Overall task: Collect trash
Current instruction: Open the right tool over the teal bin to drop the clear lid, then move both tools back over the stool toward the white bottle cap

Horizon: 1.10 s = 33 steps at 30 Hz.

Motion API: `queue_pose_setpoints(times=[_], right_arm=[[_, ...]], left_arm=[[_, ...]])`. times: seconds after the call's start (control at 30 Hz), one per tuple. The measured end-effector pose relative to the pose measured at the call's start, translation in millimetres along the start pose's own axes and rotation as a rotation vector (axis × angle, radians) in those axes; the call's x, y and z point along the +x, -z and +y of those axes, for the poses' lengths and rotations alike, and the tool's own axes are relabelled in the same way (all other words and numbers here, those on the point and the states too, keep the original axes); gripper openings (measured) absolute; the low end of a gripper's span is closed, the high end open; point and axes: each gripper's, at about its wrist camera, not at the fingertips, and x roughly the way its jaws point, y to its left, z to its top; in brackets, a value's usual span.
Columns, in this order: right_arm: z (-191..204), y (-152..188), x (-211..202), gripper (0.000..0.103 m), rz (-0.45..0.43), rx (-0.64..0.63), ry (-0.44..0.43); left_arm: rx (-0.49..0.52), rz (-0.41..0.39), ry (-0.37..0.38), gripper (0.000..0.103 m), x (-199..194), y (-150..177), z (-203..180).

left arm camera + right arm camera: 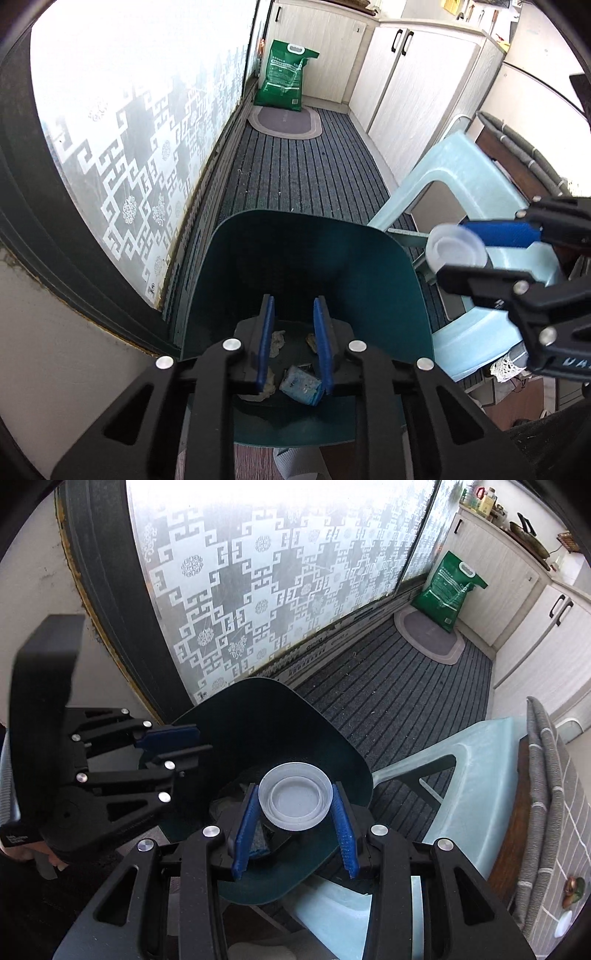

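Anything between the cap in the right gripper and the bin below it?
Nothing. In the right wrist view the cap hangs over the open bin, with only trash at the bottom.

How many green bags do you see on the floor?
1. The green bag stands at the far end of the floor, beside the cabinet, behind an oval mat. Others may be hidden.
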Motion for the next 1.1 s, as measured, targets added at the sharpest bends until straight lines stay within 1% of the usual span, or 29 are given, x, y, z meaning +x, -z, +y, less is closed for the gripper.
queue_pose_setpoints(times=[0.07,0.3,0.5,0.7,0.73,0.77,0.8,0.93,1.0,1.1], right_arm=[[2,1,6,0.039,0.017,-0.004,-0.003],[3,8,28,0.039,0.071,0.02,-0.05],[7,16,49,0.04,0.129,0.012,-0.073],[15,24,58,0.04,0.164,-0.023,-0.088],[16,25,57,0.04,0.16,-0.025,-0.093],[16,25,57,0.044,0.159,-0.023,-0.096],[17,25,58,0.045,0.158,-0.022,-0.099],[19,27,55,0.045,0.152,-0.029,-0.11],[20,27,50,0.045,0.135,-0.032,-0.116],[17,26,36,0.044,0.083,-0.045,-0.126]], left_arm=[[-0.006,-0.037,0.0,0.02,-8,-3,1],[-0.061,-0.137,0.029,0.02,-36,-12,8],[-0.074,-0.215,0.057,0.019,-56,-21,6],[-0.094,-0.339,0.086,0.018,-83,-28,5],[-0.097,-0.358,0.089,0.018,-87,-30,4],[-0.101,-0.379,0.092,0.019,-91,-31,3],[-0.106,-0.398,0.098,0.02,-96,-32,3],[-0.122,-0.454,0.118,0.028,-107,-38,0],[-0.12,-0.465,0.128,0.028,-110,-39,-2],[-0.113,-0.471,0.13,0.029,-112,-40,-10]])
